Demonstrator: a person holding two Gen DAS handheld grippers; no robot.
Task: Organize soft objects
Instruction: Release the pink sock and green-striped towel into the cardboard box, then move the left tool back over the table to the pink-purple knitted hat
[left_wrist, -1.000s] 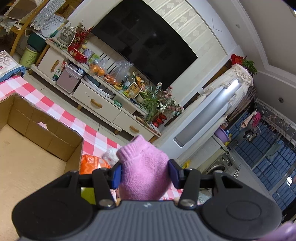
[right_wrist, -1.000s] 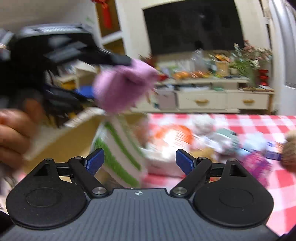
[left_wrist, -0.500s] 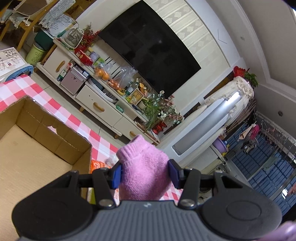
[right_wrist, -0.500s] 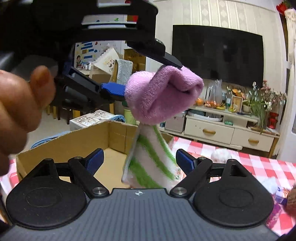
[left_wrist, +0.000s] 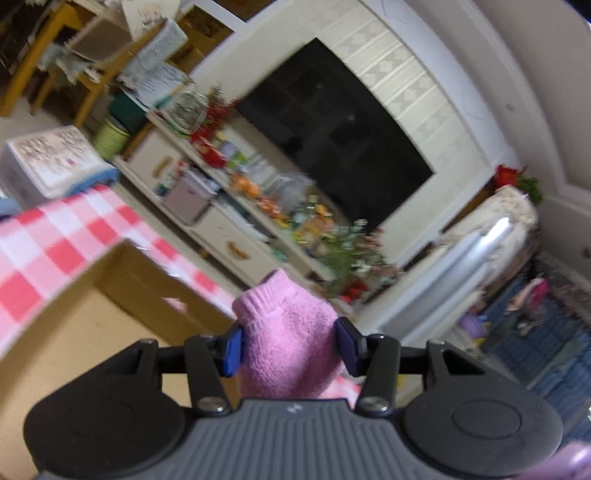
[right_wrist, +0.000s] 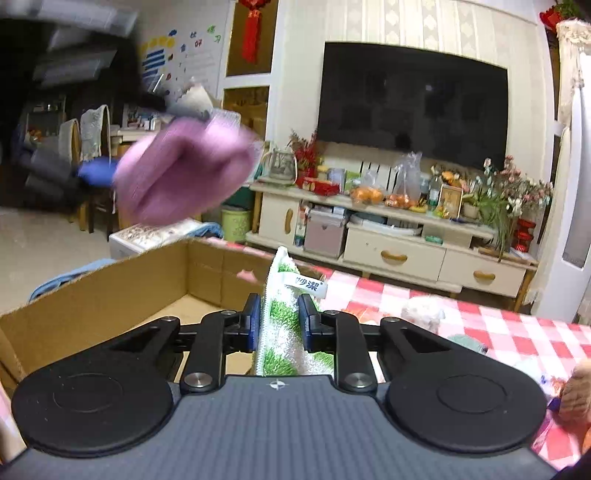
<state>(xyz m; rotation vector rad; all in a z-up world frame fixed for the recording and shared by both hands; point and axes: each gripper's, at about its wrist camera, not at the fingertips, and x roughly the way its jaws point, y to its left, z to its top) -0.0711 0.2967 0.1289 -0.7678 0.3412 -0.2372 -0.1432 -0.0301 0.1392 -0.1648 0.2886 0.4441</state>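
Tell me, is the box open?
Open. The box has no lid on top, and its bare floor shows in both views.

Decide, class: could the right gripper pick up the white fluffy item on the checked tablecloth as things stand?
Probably not: the right gripper is shut on the green-and-white cloth; nothing blocks the white fluffy item.

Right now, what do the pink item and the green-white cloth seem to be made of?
Pink item: soft knitted fleece, matte and fuzzy, with a ribbed cuff; probably a sock. Green-white cloth: looks like microfibre, with a short looped pile and a sewn label.
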